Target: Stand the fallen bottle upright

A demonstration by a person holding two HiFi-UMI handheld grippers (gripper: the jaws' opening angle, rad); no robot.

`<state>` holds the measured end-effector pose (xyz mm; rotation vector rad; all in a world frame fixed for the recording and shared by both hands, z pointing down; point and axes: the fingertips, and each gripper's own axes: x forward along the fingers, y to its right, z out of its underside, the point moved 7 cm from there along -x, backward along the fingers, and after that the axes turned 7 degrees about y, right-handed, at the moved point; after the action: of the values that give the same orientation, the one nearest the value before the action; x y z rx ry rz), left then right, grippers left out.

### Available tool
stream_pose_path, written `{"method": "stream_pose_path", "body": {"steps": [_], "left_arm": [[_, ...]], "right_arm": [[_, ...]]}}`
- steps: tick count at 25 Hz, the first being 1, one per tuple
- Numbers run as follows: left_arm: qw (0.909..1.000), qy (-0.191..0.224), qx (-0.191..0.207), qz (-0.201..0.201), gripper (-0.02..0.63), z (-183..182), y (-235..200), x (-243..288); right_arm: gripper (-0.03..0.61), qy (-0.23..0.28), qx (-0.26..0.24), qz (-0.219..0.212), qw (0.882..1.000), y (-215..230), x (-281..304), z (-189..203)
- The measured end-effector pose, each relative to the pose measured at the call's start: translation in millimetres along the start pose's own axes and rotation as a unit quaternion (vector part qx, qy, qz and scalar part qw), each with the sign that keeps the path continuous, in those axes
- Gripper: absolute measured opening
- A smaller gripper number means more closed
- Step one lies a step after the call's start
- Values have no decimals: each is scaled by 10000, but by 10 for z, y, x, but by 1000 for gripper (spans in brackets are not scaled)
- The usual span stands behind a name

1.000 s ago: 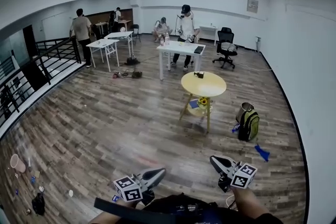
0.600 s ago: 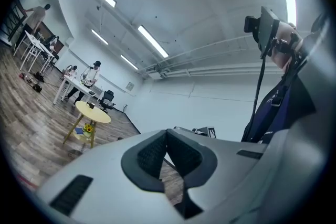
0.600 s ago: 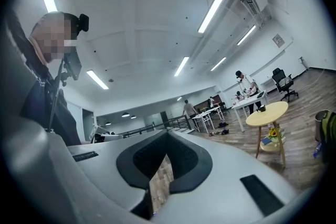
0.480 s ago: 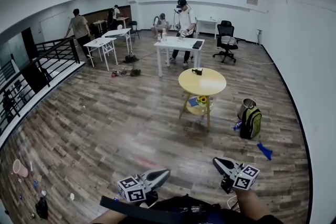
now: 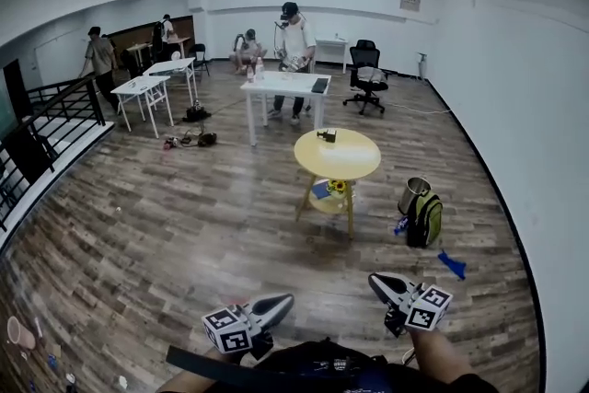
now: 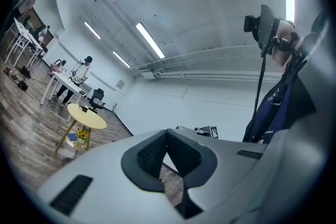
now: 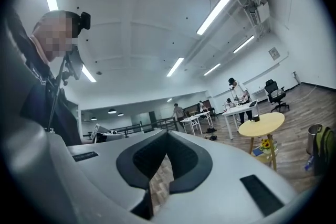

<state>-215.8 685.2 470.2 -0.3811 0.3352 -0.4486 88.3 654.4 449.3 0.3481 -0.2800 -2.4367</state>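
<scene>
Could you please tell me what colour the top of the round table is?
Pale yellow. The round table shows best in the head view.

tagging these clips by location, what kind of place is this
Likely an open office or lab room: white desks, an office chair and a round yellow table on a wood floor.
</scene>
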Motion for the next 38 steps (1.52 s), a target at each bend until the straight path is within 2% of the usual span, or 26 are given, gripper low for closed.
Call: {"method": "stream_pose_path", "body": {"steps": [4,10,18,24,30,38], "left_arm": [[9999,-47,-42,134,3,-364,-511,-194],[9997,-139,-91,157,3,-659,-1231,-391],[9996,-157,-237,7,3,-767,-1847,-34],[9998,-107,-89,-153,3,-763,-2203,717],[9996,32,51,-269,3,-778,-2362,1808],[9992,158,140,-332,3,-668,-2598,2866]], "right_arm": [[12,54,-27,197,9998,3,581,77],[12,25,-8,248,9997,95,1316,270],[12,-43,107,280,9995,757,1715,253],[12,-22,171,9,9999,1652,1872,29],[12,-33,141,-279,9995,2676,1839,-518],[12,-86,140,-450,9989,3687,1681,-894]]}}
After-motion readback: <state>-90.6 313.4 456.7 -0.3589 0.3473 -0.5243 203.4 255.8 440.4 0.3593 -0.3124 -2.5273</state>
